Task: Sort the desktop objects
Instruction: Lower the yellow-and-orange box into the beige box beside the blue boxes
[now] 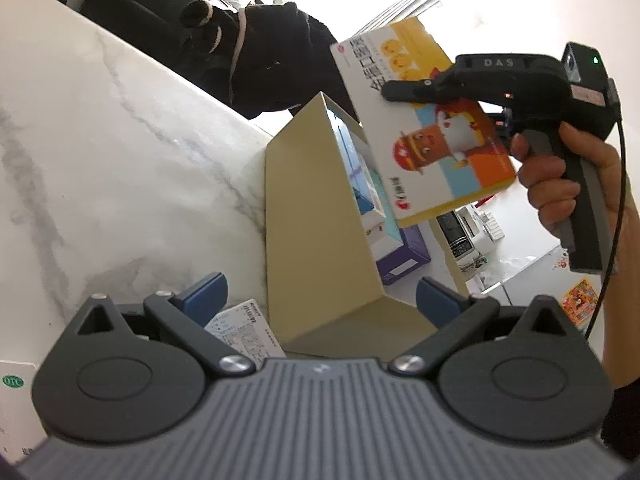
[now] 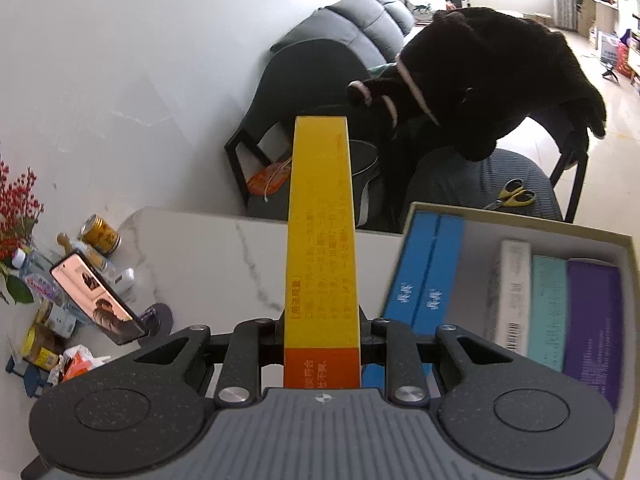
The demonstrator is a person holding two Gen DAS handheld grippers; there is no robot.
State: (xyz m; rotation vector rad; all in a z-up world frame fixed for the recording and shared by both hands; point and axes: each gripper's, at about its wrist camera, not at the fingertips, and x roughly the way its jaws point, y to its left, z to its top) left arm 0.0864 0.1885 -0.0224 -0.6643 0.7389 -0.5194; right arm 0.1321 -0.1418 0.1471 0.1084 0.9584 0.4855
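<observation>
The medicine box [image 2: 320,248] is flat, with a yellow edge, an orange end and cartoon pictures on its white face. The right gripper [image 2: 322,332] pinches it tight, up in the air, at nine o'clock from the tan box [image 2: 520,210]. The left gripper [image 1: 320,300] is wide open, holding nothing.

- Cartoon-printed yellow-edged medicine box [image 1: 432,136] hanging in the air above the beige storage box [image 1: 320,216].
- Blue boxes [image 2: 424,268], white, teal and purple ones standing on edge inside.

"DAS" on right gripper [image 1: 404,90] body; "OTC" on white box [image 1: 14,384].
</observation>
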